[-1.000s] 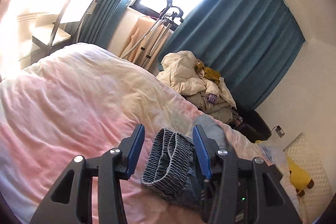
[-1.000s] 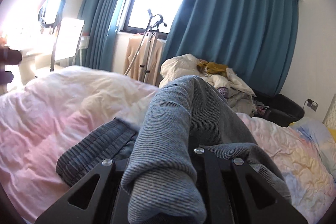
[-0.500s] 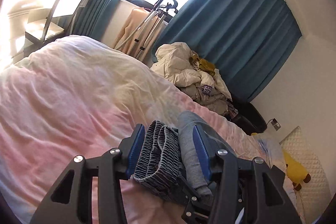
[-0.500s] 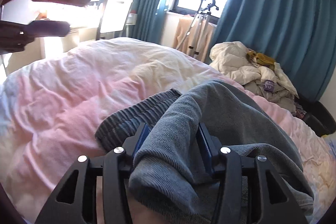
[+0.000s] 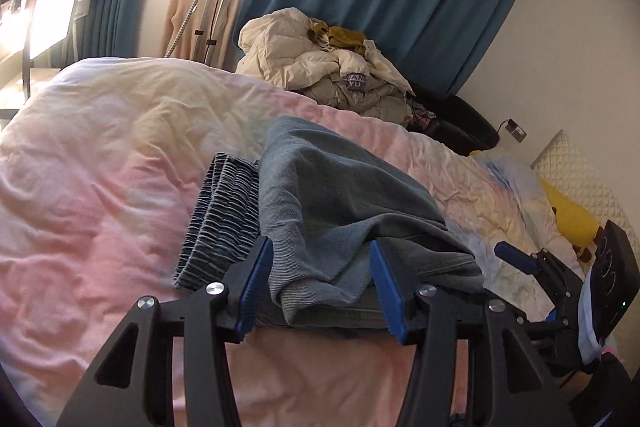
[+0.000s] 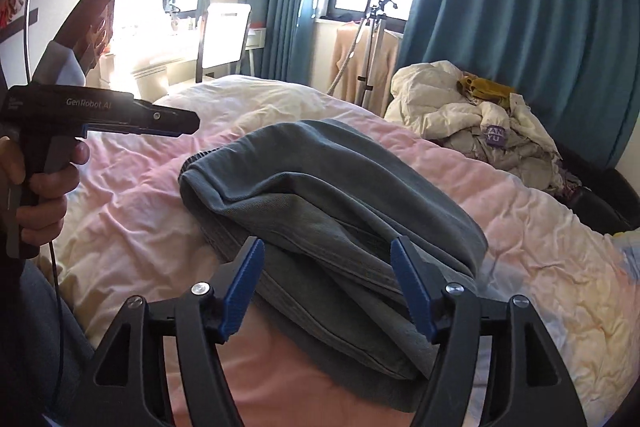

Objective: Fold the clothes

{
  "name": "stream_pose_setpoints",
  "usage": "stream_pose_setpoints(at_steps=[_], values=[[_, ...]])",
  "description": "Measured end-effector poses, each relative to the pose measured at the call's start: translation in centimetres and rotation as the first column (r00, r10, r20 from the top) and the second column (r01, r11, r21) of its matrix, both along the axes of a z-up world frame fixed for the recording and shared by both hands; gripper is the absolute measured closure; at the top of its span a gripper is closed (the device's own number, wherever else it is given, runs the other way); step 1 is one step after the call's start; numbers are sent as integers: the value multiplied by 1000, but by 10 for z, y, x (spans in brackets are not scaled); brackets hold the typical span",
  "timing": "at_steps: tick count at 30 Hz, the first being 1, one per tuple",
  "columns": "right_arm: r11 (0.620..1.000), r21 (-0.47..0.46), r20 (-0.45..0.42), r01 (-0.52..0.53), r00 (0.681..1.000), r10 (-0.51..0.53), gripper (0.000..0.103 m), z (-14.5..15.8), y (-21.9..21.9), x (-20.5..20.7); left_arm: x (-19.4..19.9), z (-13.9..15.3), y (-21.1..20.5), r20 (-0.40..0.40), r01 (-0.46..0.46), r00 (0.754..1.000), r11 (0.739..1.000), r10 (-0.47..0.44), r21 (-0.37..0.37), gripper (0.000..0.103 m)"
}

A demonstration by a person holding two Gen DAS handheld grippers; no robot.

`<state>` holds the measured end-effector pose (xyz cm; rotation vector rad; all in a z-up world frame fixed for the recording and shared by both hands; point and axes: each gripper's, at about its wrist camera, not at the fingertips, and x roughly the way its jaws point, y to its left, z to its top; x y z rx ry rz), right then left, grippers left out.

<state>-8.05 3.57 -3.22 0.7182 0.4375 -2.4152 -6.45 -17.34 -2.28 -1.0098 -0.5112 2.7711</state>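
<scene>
Jaws of both grippers stand wide, gripping nothing — left gripper [image 5: 320,283] and right gripper [image 6: 330,283] each straddle the folded grey trousers [image 6: 320,179] on the bed [image 6: 132,203].

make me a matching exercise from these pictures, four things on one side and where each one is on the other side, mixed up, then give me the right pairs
Things:
1. jeans
2. coats
3. sweater
4. chair

Places:
A. hanging below the window
B. at the bright desk, left of the curtains
C. folded on the pink duvet, in front of the open right claw
D. piled beyond the bed's far edge, before the right curtain

Pairs: 1-C, 2-D, 3-A, 4-B
</scene>
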Motion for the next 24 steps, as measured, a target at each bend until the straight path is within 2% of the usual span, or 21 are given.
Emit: stream_pose_setpoints(at_steps=[2, 5, 8, 11, 14, 16, 18, 21, 22, 24], values=[[999, -19, 28, 32, 999, -31, 31, -7, 14, -9, 4, 1, 23, -17, 19, 1000, 997, -20, -72, 51], [996, -86, 83, 3, 997, 5, 30, -15, 31, -23, 4, -2, 51, -2, 60, 998, 987, -61, -146, 51], [996, -93, 58, -6, 998, 12, 29, -11, 37, -29, 2, -7, 74, 9, 91, 996, 966, -92, -242, 51], [995, -23, 30, -101, 994, 102, 28, -15, 24, -30, 0, -13, 98, 24, 122, 992, 934, -121, -336, 51], [984, 77, -2, -163, 986, 164, 28, -28, 7, -36, -5, -23, 104, 58, 120, 993, 910, -105, -397, 51], [977, 131, -15, -165, 986, 169, 28, -39, -1, -44, -8, -30, 106, 77, 117, 993, 897, -93, -425, 51], [978, 154, -24, -141, 989, 146, 28, -47, -1, -54, -7, -32, 106, 83, 114, 993, 867, -84, -485, 51], [977, 190, -39, -96, 994, 105, 30, -57, 2, -62, -3, -25, 105, 60, 103, 995, 858, -85, -503, 51], [978, 184, -24, -102, 994, 108, 31, -58, 3, -62, -3, -25, 104, 53, 93, 996, 855, -77, -511, 51], [980, 166, -3, -108, 994, 110, 46, -59, 3, -61, -3, -24, 103, 39, 71, 997, 848, -59, -526, 51]])
